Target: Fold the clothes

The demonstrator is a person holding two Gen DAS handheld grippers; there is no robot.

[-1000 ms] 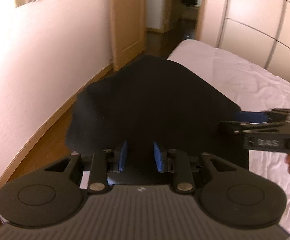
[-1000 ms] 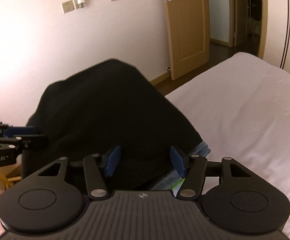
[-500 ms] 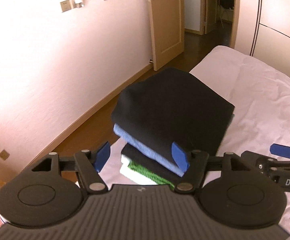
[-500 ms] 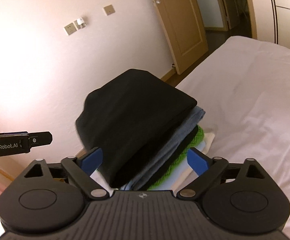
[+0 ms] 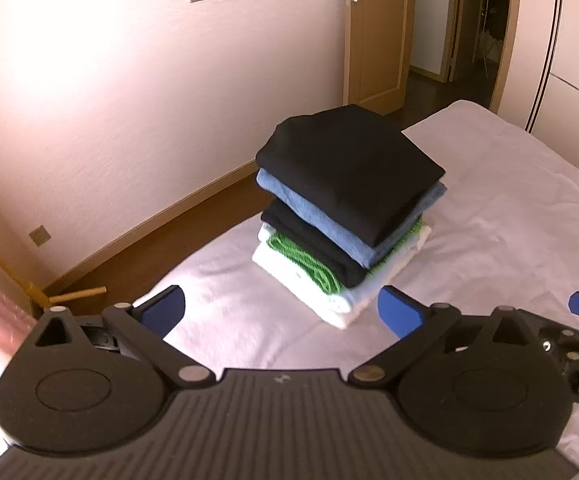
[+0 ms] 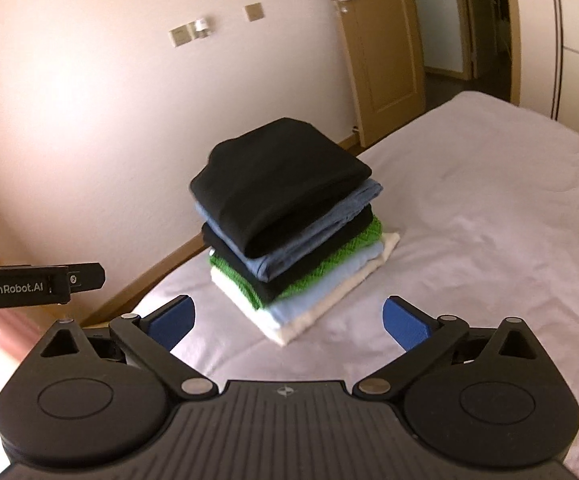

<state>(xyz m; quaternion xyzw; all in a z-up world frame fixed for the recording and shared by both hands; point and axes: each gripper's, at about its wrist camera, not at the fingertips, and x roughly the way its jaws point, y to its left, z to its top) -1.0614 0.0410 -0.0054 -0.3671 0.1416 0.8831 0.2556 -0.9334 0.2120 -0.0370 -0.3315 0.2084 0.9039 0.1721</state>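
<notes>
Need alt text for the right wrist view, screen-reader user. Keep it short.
A stack of folded clothes, black garment on top, sits on a white bed near the wall-side edge. The right gripper is in the foreground, its jaws wide open with nothing between them, having just opened. The left gripper pokes in at the left edge.

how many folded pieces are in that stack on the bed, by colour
black: 2, the top piece and a lower one
blue: 1
green: 1
pale blue: 1, seen only from the right wrist
white or cream: 1 at the bottom
total: 6 visible layers; thin ones may hide between
</notes>
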